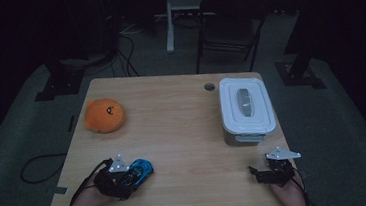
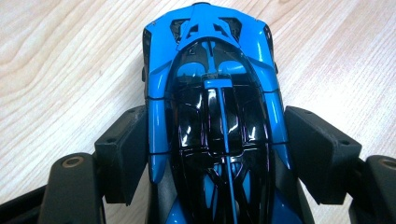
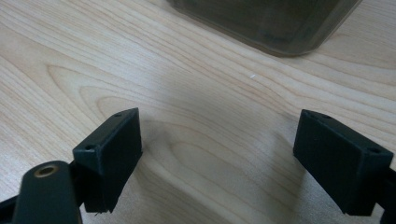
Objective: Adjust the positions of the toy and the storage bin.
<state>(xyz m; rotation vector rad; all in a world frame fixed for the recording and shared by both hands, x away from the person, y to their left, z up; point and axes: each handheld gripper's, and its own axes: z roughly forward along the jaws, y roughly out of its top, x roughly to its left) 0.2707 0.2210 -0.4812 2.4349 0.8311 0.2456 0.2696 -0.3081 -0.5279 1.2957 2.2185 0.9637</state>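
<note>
A blue and black toy car [image 2: 217,116] sits at about seven o'clock on the wooden table [image 1: 173,129], near the front edge, its nose pointing toward two o'clock; the left gripper [image 1: 127,179] clasps it, a black jaw pressed to each flank in the left gripper view, though the car's rear is cut off there. At about four o'clock the right gripper [image 1: 263,170] rests low over bare wood, jaws spread wide with nothing between them. Just beyond it, toward two o'clock, stands a white lidded container [image 1: 246,108]; its contents are too dim to tell. An orange plush toy [image 1: 104,116] lies at ten o'clock, well apart from the car.
</note>
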